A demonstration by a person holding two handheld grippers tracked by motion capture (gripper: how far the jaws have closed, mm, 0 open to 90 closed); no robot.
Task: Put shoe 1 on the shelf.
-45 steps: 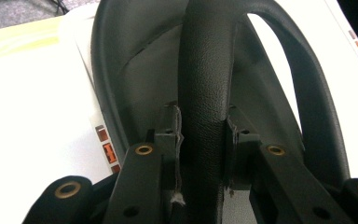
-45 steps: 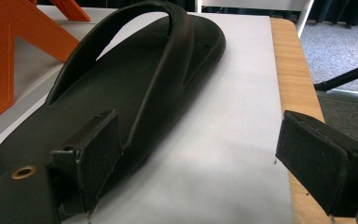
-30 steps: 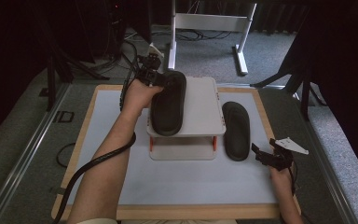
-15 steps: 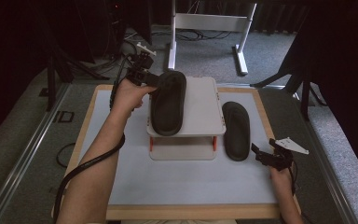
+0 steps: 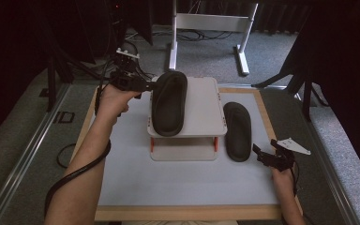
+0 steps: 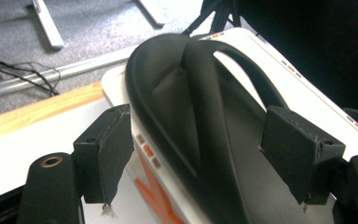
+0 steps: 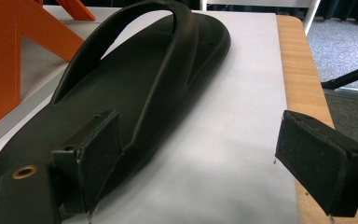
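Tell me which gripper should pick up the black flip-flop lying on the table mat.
Right. The right gripper sits open at the black flip-flop's heel; the left gripper is beside the white rack.

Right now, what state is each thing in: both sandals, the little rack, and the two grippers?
Sandal on the rack: lying flat on the top shelf, sole down, released.
Sandal on the table: lying flat on the white mat right of the rack, not held.
Rack: upright; lower shelf looks bare.
Left gripper: jaws have just been opening, open, off the sandal's toe end.
Right gripper: open, beside the table sandal's heel.
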